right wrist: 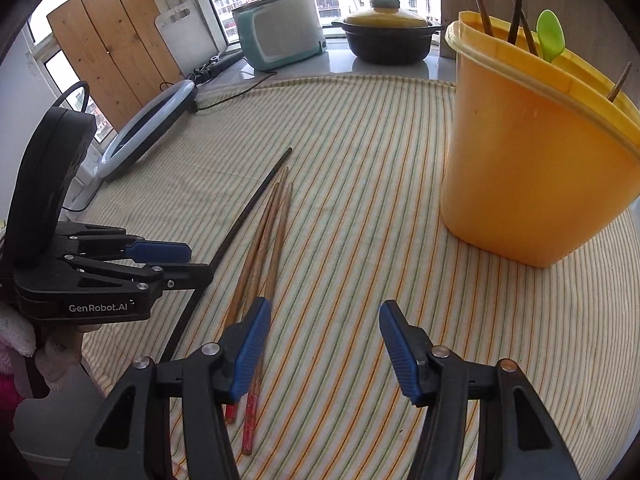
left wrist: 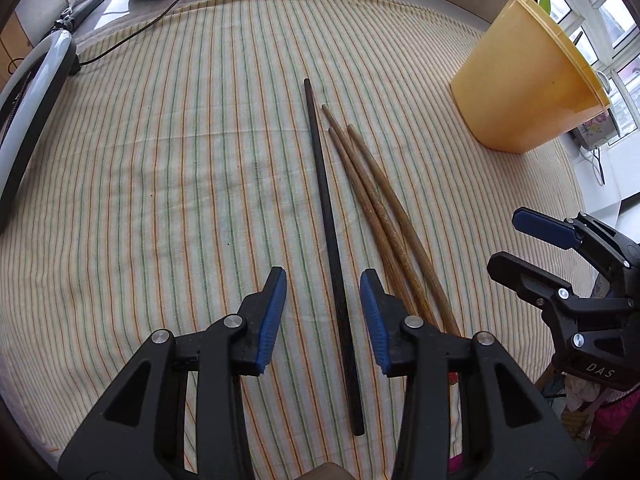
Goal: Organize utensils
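Room: striped cloth (left wrist: pixel 160 184) covered the surface; bare cloth spread wide toward 9 o'clock of the chopsticks, and the cloth's near edge dropped off at 7 o'clock in the right wrist view.
Left gripper (left wrist: pixel 323 304): jaws parted, straddling the black chopstick (left wrist: pixel 326 208) with a gap on each side, grasping nothing.
Right gripper (right wrist: pixel 323 340): jaws spread wide and empty; its left finger stood over the wooden chopsticks (right wrist: pixel 264 240), contact unclear.
Utensils: black chopstick lay straight at 12 o'clock; three round brown chopsticks fanned just beside it, red-painted ends nearest.
Holder: yellow plastic tub (right wrist: pixel 532 152), smooth and tapered, at 2 o'clock, with sticks and a green spoon (right wrist: pixel 551 38) inside.
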### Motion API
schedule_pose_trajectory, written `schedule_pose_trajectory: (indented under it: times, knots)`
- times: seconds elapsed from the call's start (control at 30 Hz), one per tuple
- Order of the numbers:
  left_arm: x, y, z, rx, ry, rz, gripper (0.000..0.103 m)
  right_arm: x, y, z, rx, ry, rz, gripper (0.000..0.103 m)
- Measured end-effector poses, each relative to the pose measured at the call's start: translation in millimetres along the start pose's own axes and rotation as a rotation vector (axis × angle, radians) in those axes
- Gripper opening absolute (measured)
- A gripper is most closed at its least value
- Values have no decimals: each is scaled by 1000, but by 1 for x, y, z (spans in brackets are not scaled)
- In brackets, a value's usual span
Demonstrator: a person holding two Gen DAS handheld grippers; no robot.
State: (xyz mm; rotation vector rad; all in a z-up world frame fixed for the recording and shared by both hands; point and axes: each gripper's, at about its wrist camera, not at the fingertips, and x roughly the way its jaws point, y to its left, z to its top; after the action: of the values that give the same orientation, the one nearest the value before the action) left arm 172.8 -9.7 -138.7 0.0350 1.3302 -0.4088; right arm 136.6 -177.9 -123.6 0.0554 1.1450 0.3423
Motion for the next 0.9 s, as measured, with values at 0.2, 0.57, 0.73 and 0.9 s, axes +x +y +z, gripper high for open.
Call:
schedule_pose_trajectory:
  times: [0.2,0.57,0.73,0.9]
  knots:
    - [8,-5,16,10,41,-14,40,-1,-10,5,55,9,58,60]
    - [19,-23,32,71,11,82,30,10,-5,8,50,63,74,36]
    - [27,-22,42,62,0,79,20,23,4,18,35,103,93,31]
    - [21,-6,36,59,-20,61,10,39,9,29,45,146,110,26]
